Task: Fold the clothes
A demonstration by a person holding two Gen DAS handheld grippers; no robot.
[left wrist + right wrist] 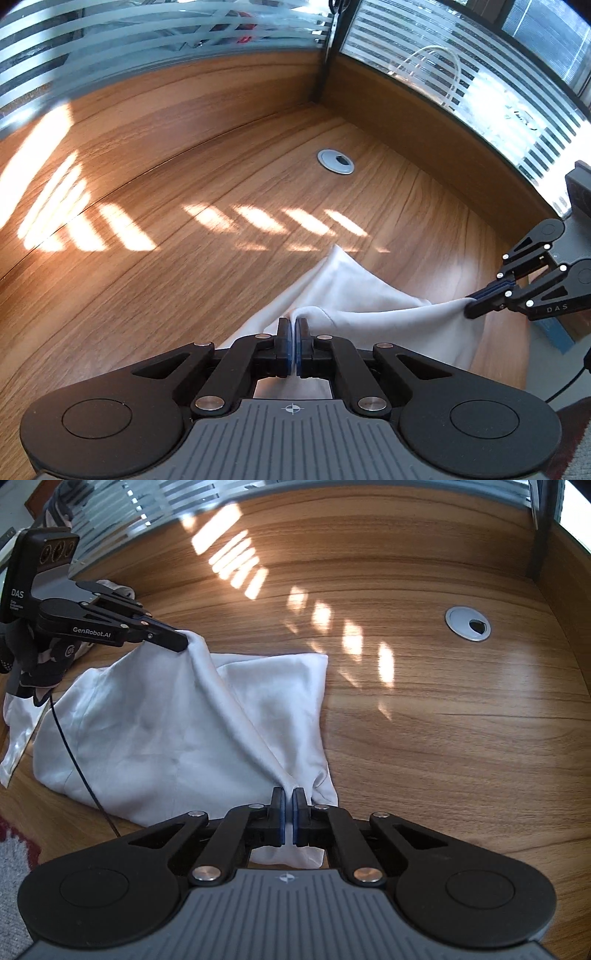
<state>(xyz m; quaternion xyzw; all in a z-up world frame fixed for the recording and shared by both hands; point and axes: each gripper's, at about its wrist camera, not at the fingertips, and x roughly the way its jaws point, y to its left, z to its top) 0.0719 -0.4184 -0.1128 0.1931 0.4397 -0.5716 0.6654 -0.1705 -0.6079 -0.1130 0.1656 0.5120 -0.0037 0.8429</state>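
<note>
Wood-grain covers the surface (443, 738) from near edge to far corner, where low wooden walls topped with striped frosted glass panels (147, 40) meet. Bars of sunlight (258, 221) lie across the grain, and a round grey cable grommet (468, 623) is set into the surface toward the far right.

We see a white garment (166, 731) spread on the left part of the surface, its far right corner flat on the wood and its left end reaching the surface edge. Two points of the cloth are lifted into peaks, with a taut ridge of fabric running between them.

Our left tool (183, 639) is closed on the garment, its dark fingertips pinching the far left peak; in its own camera the blue pads (284, 350) press together on a fold of white cloth. A gloved hand (40, 664) holds that tool's body, and a thin black cable (81, 768) hangs from it across the cloth.

Our right tool (289, 812) is likewise closed on the garment, clamping the near peak by the garment's right edge, with cloth bunched just beyond the tips and more hanging beneath them. From the left camera it enters from the right, gripping a stretched corner.
</note>
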